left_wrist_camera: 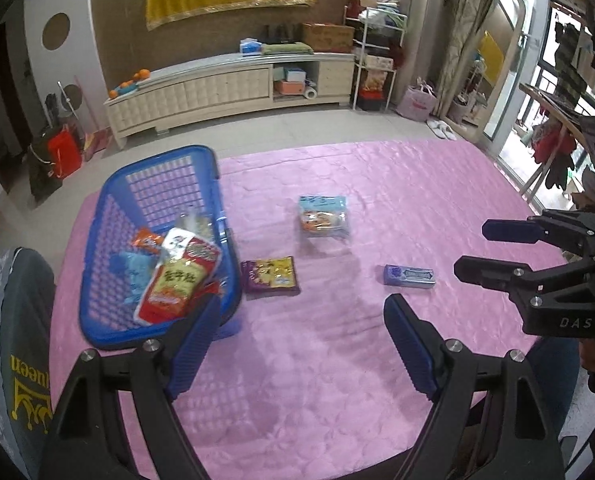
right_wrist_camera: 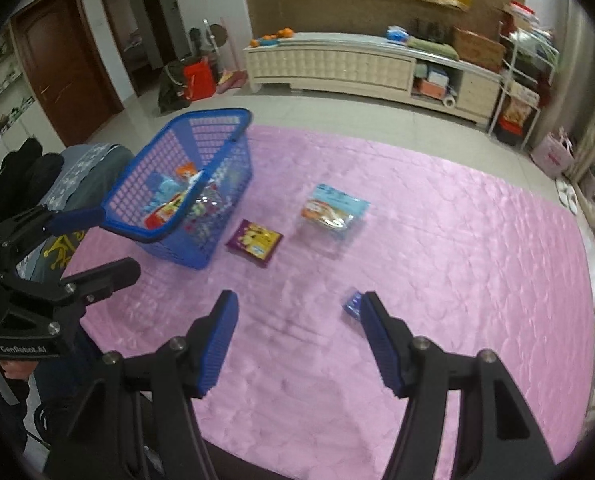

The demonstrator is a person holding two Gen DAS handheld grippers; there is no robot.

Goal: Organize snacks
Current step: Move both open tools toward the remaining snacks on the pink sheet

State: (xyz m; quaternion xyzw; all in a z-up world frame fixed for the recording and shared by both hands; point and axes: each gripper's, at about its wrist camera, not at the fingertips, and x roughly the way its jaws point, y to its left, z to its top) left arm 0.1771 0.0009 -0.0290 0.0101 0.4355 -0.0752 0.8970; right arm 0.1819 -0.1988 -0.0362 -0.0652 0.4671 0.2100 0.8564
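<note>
Blue-wrapped, the small gum pack (right_wrist_camera: pixel 352 305) lies flat on the pink bench (right_wrist_camera: pixel 457 260), just beside the right tool (right_wrist_camera: pixel 299 340)'s outer finger, its long axis crossing the tool's line. Both tools gape empty; the left tool (left_wrist_camera: pixel 297 344) hangs farther off, near the basket (left_wrist_camera: pixel 97 208).

A tabletop (left_wrist_camera: pixel 437 184) is covered by a pink quilted cloth (left_wrist_camera: pixel 297 380). A blue basket (left_wrist_camera: pixel 109 200) is set on it; just beside the basket a purple snack packet (left_wrist_camera: pixel 271 275) is laid, farther off a clear-and-blue packet (left_wrist_camera: pixel 323 216) and a small blue box (left_wrist_camera: pixel 409 277).
</note>
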